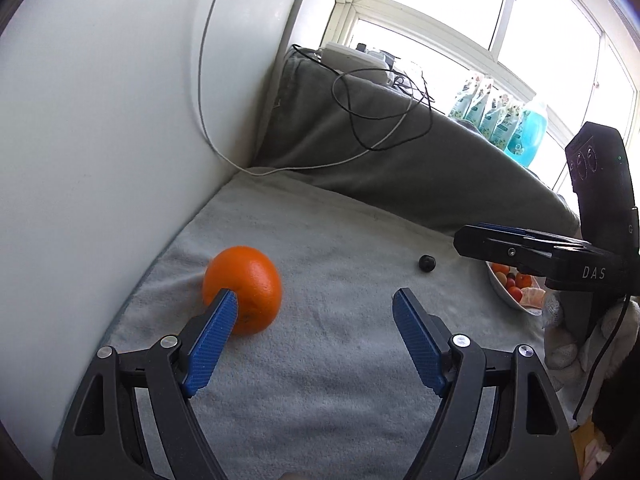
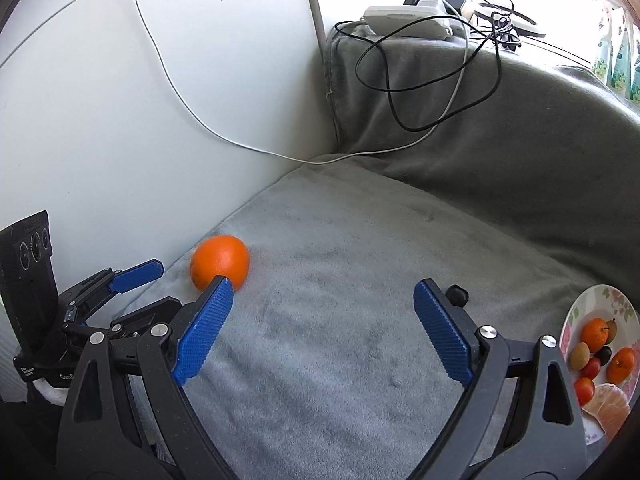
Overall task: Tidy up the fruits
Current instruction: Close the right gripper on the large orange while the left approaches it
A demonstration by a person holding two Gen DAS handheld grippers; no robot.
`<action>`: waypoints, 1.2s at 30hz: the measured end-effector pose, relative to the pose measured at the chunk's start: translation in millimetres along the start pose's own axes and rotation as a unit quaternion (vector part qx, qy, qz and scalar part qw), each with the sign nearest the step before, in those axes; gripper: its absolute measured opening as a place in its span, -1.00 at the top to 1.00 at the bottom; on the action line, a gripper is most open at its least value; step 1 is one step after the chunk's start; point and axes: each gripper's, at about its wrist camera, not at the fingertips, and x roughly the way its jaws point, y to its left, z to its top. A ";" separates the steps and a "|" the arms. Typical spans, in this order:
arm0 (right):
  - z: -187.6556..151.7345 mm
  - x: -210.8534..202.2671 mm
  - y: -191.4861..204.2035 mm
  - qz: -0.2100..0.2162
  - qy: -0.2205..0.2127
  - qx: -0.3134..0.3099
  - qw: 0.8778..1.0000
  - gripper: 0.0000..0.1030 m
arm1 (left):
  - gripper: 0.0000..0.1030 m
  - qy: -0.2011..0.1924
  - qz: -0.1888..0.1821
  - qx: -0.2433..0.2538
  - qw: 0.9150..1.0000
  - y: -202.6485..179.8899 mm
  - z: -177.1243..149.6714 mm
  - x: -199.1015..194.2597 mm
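The orange (image 1: 242, 289) sits alone on the grey cushion (image 1: 320, 360), close to the white wall (image 1: 100, 120) on the left. A small dark fruit (image 1: 427, 263) lies well apart from it, over toward the plate (image 2: 580, 304), which sits at the cushion's right edge and holds small oranges, red and dark fruits and a peeled segment cluster. The left gripper (image 1: 314, 300) is spread wide with nothing in it, one blue finger (image 1: 212, 344) crossing in front of the orange; contact can't be told. The right gripper (image 2: 324, 290) is released too, jaws wide and empty above the cushion, the dark fruit peeking just behind its right finger. A gloved hand (image 1: 568, 344) carries it. Behind, a darker grey backrest (image 2: 520, 152) is draped with black and white cables (image 2: 400, 80), and a window (image 1: 480, 20) glares beyond.
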 end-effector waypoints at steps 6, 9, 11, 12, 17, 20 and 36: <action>4.9 34.1 8.9 0.050 0.028 0.026 0.998 -0.82 | -0.55 0.013 0.005 -0.011 1.000 18.4 -4.6 11.7; 6.5 52.3 11.0 0.078 0.045 0.047 0.995 -0.82 | -0.55 0.019 0.007 -0.013 1.000 25.6 -6.6 19.4; 7.6 63.2 12.2 0.099 0.055 0.062 0.992 -0.82 | -0.55 0.023 0.008 -0.018 1.000 30.9 -7.6 23.8; 8.4 68.2 13.2 0.107 0.060 0.068 0.990 -0.82 | -0.55 0.026 0.007 -0.023 0.999 33.7 -8.0 25.8; 11.4 92.6 20.3 0.135 0.083 0.092 0.983 -0.82 | -0.55 0.030 -0.003 -0.035 0.999 41.7 -8.2 32.1; 11.8 103.7 24.8 0.150 0.094 0.099 0.979 -0.82 | -0.55 0.034 -0.003 -0.032 0.999 44.1 -7.8 36.0; 9.3 152.8 32.7 0.203 0.134 0.157 0.957 -0.45 | -0.55 0.058 -0.010 -0.045 0.997 55.1 -3.4 51.0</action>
